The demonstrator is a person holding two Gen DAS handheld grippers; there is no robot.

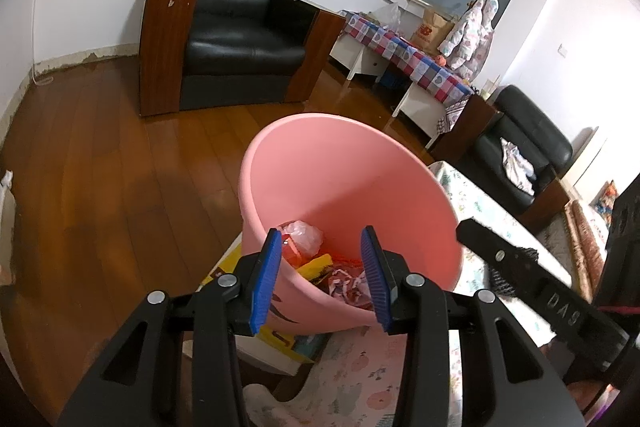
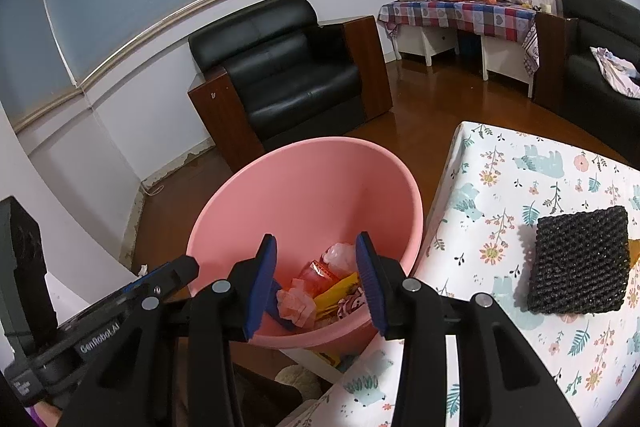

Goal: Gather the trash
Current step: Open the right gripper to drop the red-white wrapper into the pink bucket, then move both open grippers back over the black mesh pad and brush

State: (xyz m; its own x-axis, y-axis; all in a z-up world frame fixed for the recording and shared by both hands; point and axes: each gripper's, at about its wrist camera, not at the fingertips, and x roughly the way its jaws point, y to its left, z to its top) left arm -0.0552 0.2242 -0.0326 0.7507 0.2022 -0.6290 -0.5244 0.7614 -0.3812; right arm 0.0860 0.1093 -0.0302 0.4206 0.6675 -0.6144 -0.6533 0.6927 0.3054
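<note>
In the left wrist view the left tongs [image 1: 324,279] sit nearest, their blue pads spread wide on either side of the near rim of a pink bin [image 1: 344,183]; the pads flank the rim without visibly pressing on it, so the left tongs are open and hold nothing. The bin stands tilted on the floor against the edge of a counter [image 1: 472,199] covered in a floral cloth. Inside it, gathered at the bottom, lies trash [image 1: 320,255]: a crumpled clear plastic bag, an orange-red wrapper, a yellow packet and red-and-white printed paper. A black bar of the other gripper crosses the right side of this view above the cloth. Behind the bin are a wooden floor [image 1: 100,167] and a black armchair [image 1: 236,27]. In the right wrist view the right tongs [image 2: 316,283] lie closest, parted above the bin's near rim [image 2: 304,339] with nothing between the pads and nothing gripped; they are open. Below them the same pile of trash [image 2: 320,287] rests in the bottom of the bin: pale pink crumpled pieces, an orange-red wrapper, a yellow packet, a blue scrap and patterned paper. To the right, on the floral counter [image 2: 500,187], lies a black foam block [image 2: 580,259], well apart from the bin.
</note>
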